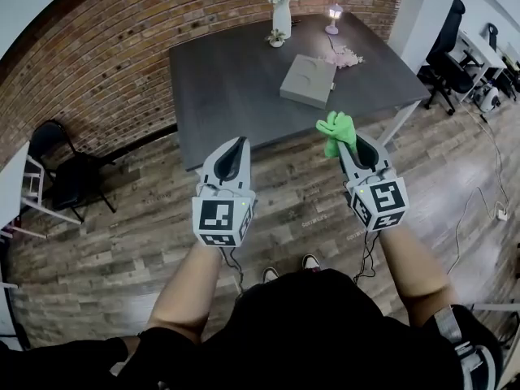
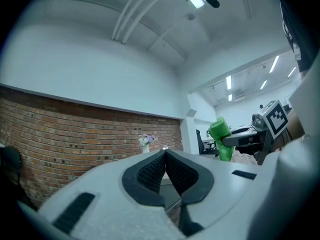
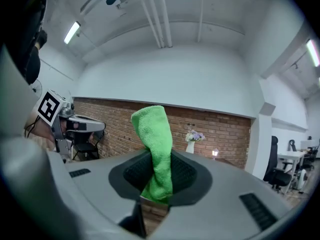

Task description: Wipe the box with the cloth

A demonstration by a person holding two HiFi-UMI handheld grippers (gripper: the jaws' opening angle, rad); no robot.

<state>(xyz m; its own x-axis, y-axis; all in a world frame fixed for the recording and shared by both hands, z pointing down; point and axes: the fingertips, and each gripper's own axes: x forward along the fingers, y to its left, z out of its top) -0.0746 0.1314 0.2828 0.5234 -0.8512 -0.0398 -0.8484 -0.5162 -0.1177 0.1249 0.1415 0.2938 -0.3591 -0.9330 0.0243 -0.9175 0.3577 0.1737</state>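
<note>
A flat grey box (image 1: 309,80) lies on the dark table (image 1: 227,80), toward its right side. My right gripper (image 1: 343,142) is shut on a green cloth (image 1: 337,132), held in the air over the floor just in front of the table edge. In the right gripper view the green cloth (image 3: 156,149) stands up from between the jaws of the right gripper (image 3: 156,181). My left gripper (image 1: 238,144) is shut and holds nothing, level with the right one and to its left. In the left gripper view the left gripper (image 2: 165,154) shows its jaws meeting, with the green cloth (image 2: 220,136) off to the right.
At the table's far edge stand a white vase of flowers (image 1: 282,6), a small pot (image 1: 276,39) and a little lamp (image 1: 333,16). A black chair (image 1: 69,173) stands at the left by the brick wall, an office chair (image 1: 447,51) at the right. A cable (image 1: 487,193) runs across the wooden floor.
</note>
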